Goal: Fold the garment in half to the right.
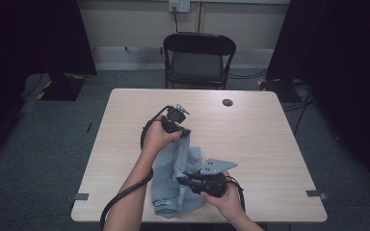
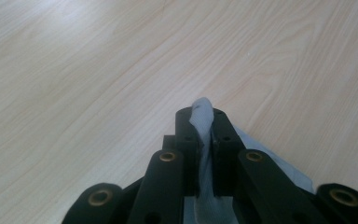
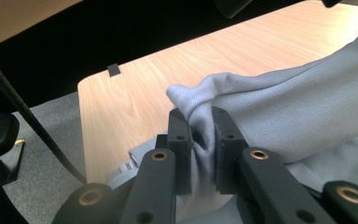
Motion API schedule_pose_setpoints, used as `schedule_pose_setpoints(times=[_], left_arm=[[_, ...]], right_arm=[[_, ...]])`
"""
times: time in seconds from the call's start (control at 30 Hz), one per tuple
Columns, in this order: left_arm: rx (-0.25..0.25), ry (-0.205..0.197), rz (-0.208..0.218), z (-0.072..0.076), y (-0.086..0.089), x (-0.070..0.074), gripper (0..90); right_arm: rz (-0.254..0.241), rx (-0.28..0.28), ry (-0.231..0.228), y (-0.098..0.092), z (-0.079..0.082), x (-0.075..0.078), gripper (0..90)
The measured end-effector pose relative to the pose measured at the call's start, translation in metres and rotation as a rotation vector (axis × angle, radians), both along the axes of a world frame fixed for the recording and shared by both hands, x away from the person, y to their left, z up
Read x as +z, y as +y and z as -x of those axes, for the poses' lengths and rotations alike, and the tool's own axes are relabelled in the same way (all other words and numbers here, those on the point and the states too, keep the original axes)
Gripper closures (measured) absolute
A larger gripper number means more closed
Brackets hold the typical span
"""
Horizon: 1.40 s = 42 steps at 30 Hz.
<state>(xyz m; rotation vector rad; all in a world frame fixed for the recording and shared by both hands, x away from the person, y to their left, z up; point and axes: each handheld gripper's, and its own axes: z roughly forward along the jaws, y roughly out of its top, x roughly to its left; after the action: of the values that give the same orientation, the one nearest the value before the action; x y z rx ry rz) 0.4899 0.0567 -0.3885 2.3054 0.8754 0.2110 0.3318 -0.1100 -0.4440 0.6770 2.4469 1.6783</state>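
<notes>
Left gripper (image 1: 182, 126): held in the person's left hand (image 1: 156, 137) over the middle of the counter (image 1: 250, 134), well above the near edge.
Left jaws: nearly closed, clamped on a thin fold of the grey cloth (image 1: 176, 180). In the left gripper view the fold (image 2: 201, 116) runs up between the 2 black jaws and sticks out just past their tips, with the left gripper (image 2: 200, 122) pointing at bare wood of the counter (image 2: 98, 84).
Right gripper (image 1: 185, 177): held in the person's right hand (image 1: 229, 197) near the front edge of the counter, with its grey three-cornered plate (image 1: 217, 165) on top.
Right jaws: nearly closed, pinching a thicker bunch of the same cloth. In the right gripper view the fabric (image 3: 279, 112) is gathered and creased between the 2 jaws of the right gripper (image 3: 203, 122), and a rounded corner of it bulges out above their tips.
Grey cloth, position: it hangs from the left jaws down to the counter, spreads between the 2 hands, and its lower part lies on the counter at the front edge, touching the wood.
Cloth between the grips: slack and folded, not stretched flat.
Cables: 1 black cable (image 1: 125, 192) trails from the left gripper along the forearm to the bottom of the high view.
Background: a black chair (image 1: 198, 60) stands behind the counter.
</notes>
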Motion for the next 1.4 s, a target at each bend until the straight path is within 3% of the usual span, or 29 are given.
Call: schedule_pose_setpoints(times=[0.83, 1.4], left_arm=[[-0.009, 0.025, -0.014, -0.003, -0.021, -0.012, 84.2], [-0.035, 0.032, -0.051, -0.003, -0.040, -0.020, 83.6]], right_arm=[[0.008, -0.028, 0.032, -0.022, 0.000, -0.016, 80.1], [0.032, -0.039, 0.054, -0.034, 0.001, -0.027, 78.5]])
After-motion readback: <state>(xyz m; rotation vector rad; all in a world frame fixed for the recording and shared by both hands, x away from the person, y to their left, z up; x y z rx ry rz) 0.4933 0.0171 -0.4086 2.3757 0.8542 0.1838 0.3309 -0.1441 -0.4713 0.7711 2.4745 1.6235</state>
